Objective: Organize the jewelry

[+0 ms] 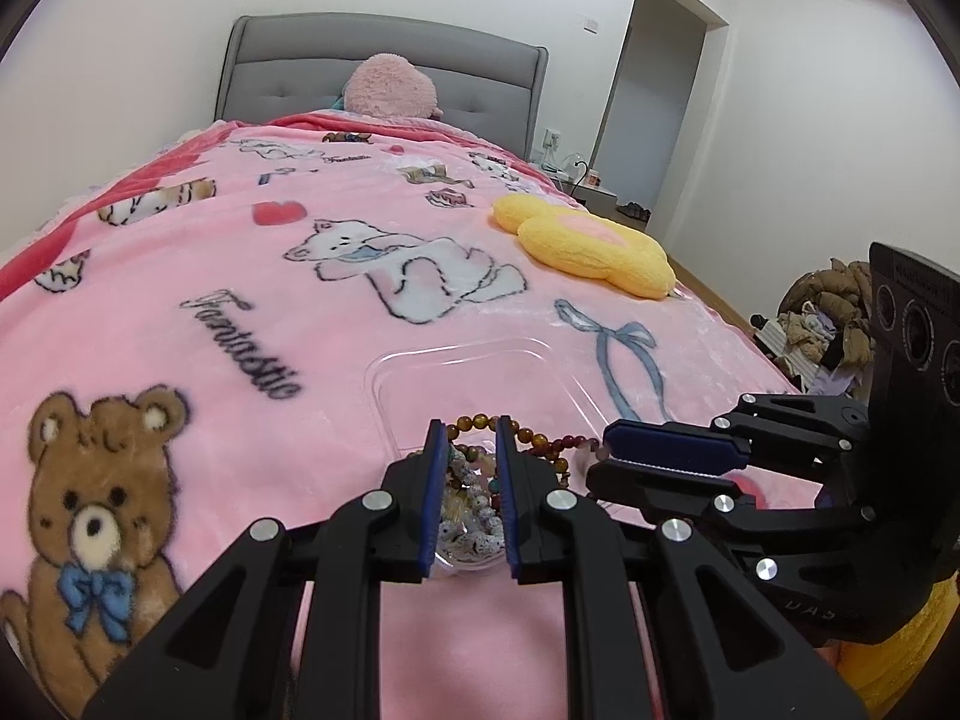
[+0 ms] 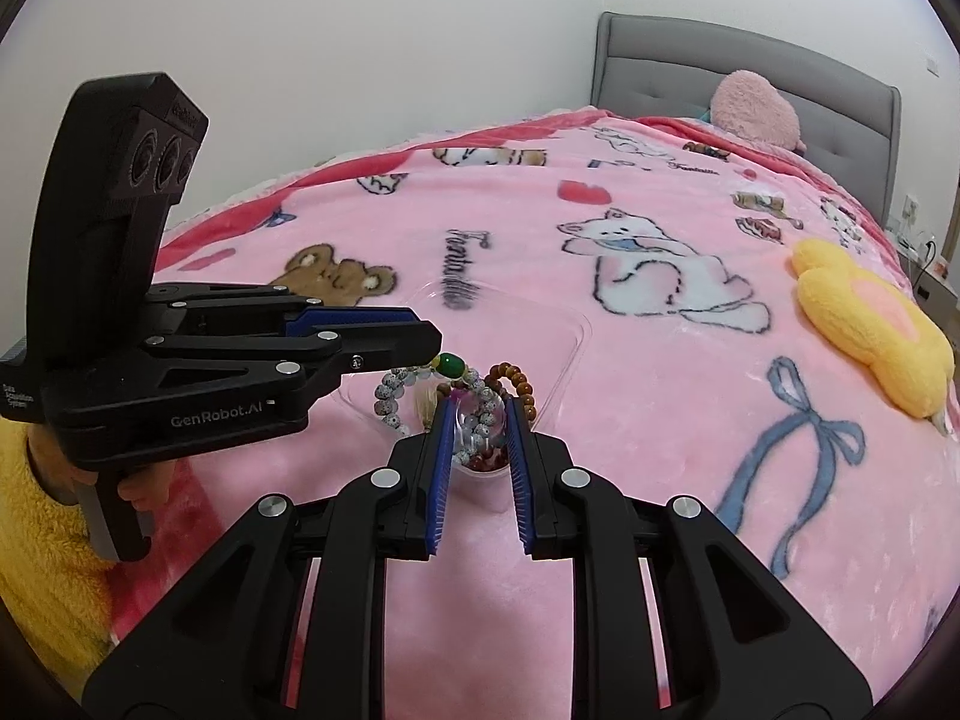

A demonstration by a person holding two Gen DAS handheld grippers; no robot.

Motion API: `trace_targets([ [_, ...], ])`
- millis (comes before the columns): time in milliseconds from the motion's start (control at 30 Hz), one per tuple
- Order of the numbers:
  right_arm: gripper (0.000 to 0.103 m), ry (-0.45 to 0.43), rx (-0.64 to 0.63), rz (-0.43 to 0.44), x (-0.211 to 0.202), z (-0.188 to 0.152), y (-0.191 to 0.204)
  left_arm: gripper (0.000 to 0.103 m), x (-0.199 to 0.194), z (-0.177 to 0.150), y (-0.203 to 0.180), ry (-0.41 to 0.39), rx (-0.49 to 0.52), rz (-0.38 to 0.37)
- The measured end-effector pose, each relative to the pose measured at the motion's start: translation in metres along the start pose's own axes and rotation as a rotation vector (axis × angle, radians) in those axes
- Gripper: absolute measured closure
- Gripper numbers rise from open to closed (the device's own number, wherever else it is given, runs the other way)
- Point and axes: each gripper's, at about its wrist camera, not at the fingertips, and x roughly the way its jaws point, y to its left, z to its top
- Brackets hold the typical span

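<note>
A clear plastic tray (image 1: 468,360) lies on the pink blanket and also shows in the right wrist view (image 2: 564,348). A pile of bead bracelets (image 1: 474,510) sits at its near end: brown wooden beads (image 2: 516,384), white speckled beads (image 2: 387,396) and a green bead (image 2: 451,365). My left gripper (image 1: 469,438) is open, its fingers on either side of the pile. My right gripper (image 2: 477,414) is open over the same pile from the other side. Each gripper shows in the other's view, the right (image 1: 672,459) and the left (image 2: 372,330).
The pink cartoon blanket (image 1: 240,312) covers the whole bed. A yellow flower cushion (image 1: 588,240) lies to the right of the tray. A pink plush (image 1: 390,87) leans on the grey headboard (image 1: 288,60). A heap of clothes (image 1: 828,312) is beside the bed.
</note>
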Motion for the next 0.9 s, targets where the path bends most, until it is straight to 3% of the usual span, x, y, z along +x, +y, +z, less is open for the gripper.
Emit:
trace_targets([
  [133, 0.071, -0.01, 0.009, 0.003, -0.005, 0.0, -0.002, 0.085, -0.001, -0.001, 0.001, 0.008, 0.0, -0.002],
  [233, 0.071, -0.032, 0.012, -0.002, -0.011, 0.0, -0.003, 0.084, -0.007, -0.001, 0.003, -0.006, -0.007, -0.008],
  [300, 0.066, -0.05, 0.034, 0.004, -0.016, 0.0, -0.009, 0.075, -0.011, -0.002, 0.003, -0.015, -0.008, -0.01],
  [433, 0.039, -0.088, 0.071, 0.011, -0.029, -0.006, -0.022, 0.064, -0.023, -0.01, 0.001, -0.038, -0.001, -0.013],
  [533, 0.016, -0.129, 0.097, 0.042, -0.04, -0.017, -0.037, 0.044, -0.03, -0.019, -0.003, -0.053, 0.012, 0.001],
  [667, 0.008, -0.127, 0.115, 0.074, -0.043, -0.024, -0.051, 0.026, -0.04, -0.034, -0.017, -0.094, 0.074, 0.054],
  [900, 0.008, -0.151, -0.047, 0.001, -0.043, -0.034, -0.032, 0.013, -0.045, -0.047, -0.025, -0.142, 0.092, 0.078],
])
